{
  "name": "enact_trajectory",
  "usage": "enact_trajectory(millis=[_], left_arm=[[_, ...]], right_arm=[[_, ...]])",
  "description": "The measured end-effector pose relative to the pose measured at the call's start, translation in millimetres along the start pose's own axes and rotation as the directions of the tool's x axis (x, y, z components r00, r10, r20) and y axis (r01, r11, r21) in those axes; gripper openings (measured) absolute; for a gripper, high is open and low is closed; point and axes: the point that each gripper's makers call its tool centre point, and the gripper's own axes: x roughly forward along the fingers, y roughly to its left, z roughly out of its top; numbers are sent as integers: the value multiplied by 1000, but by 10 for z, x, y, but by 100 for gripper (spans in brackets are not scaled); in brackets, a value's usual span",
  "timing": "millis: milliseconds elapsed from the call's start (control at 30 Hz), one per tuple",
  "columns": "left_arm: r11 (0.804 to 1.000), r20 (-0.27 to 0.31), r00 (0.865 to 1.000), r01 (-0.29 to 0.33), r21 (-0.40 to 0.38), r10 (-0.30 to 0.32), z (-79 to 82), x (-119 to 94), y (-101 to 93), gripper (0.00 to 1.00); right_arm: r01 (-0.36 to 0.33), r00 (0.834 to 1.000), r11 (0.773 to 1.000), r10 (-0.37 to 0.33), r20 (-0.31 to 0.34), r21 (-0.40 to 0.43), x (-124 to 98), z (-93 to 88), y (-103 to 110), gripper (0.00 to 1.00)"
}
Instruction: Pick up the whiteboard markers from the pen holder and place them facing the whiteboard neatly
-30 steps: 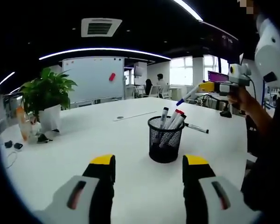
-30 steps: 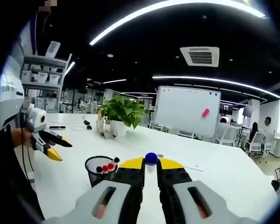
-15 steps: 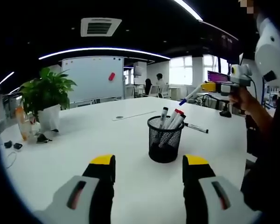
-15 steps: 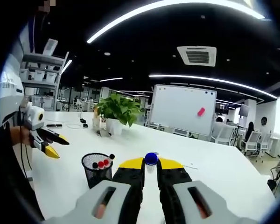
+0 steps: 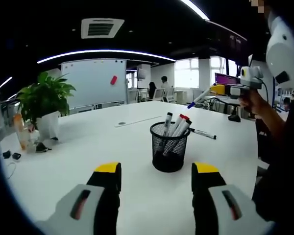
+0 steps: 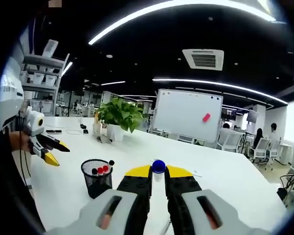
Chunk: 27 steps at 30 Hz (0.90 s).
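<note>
A black mesh pen holder stands on the white table with several markers in it, red and black caps up. My left gripper is open, low in front of the holder. In the left gripper view my right gripper is held up at the right, shut on a blue-capped marker. One black-capped marker lies on the table behind the holder. In the right gripper view the right gripper is shut on the blue-capped marker, with the holder to its left. The whiteboard stands at the far end.
A potted plant stands at the table's far left with small items beside it. Chairs and a seated person are beyond the table. In the right gripper view shelves rise at the left, and my left gripper shows there.
Both views have shifted a little. The right gripper still holds the blue-capped marker up; the holder now sits slightly farther left in the right gripper view. The left gripper stays open.
</note>
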Motion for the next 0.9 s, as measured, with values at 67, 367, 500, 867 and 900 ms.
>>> enact_trajectory(millis=[67, 367, 500, 867, 900], left_arm=[[1000, 1, 1000, -2, -1, 2, 2, -2, -1, 59], [1000, 6, 1000, -4, -7, 4, 12, -8, 8, 58], [1000, 2, 1000, -4, -5, 4, -1, -6, 14, 58], [1000, -1, 1000, -4, -2, 4, -12, 1, 24, 58], [1000, -1, 1000, -4, -3, 4, -11, 1, 24, 58]], right_arm=[[3, 1000, 1000, -3, -1, -1, -3, -7, -14, 13], [4, 1000, 1000, -4, -10, 4, -9, -44, -27, 13], [15, 1000, 1000, -15, -4, 5, -29, -35, -63, 13], [46, 999, 999, -46, -6, 8, -84, -59, -170, 13], [48, 999, 999, -48, -6, 7, -86, -59, -178, 13]])
